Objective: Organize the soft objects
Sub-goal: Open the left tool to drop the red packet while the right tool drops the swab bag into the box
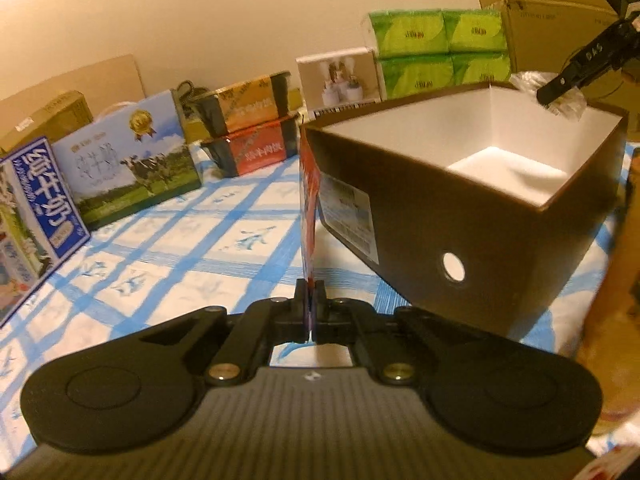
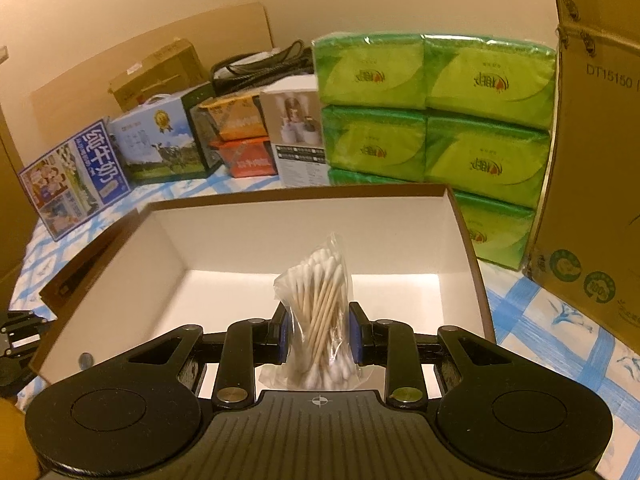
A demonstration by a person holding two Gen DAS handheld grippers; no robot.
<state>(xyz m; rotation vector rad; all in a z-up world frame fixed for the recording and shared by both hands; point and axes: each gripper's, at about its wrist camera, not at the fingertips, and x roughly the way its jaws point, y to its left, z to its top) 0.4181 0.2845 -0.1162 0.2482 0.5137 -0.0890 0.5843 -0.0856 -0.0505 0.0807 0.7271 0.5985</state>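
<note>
Left gripper [image 1: 310, 294] clamped on red packet [image 1: 309, 196] beside box [image 1: 472, 216], right gripper [image 2: 316, 330] clamping swab bag [image 2: 318, 312] over opening

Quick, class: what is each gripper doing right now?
Left gripper: shut on a thin red packet.
Right gripper: shut on a bag of cotton swabs, over the open box.

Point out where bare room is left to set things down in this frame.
The brown box shows a bare white floor. Open checked cloth lies between the box and the milk cartons. The back is crowded: cartons, noodle tubs, green tissue packs, cardboard box.
</note>
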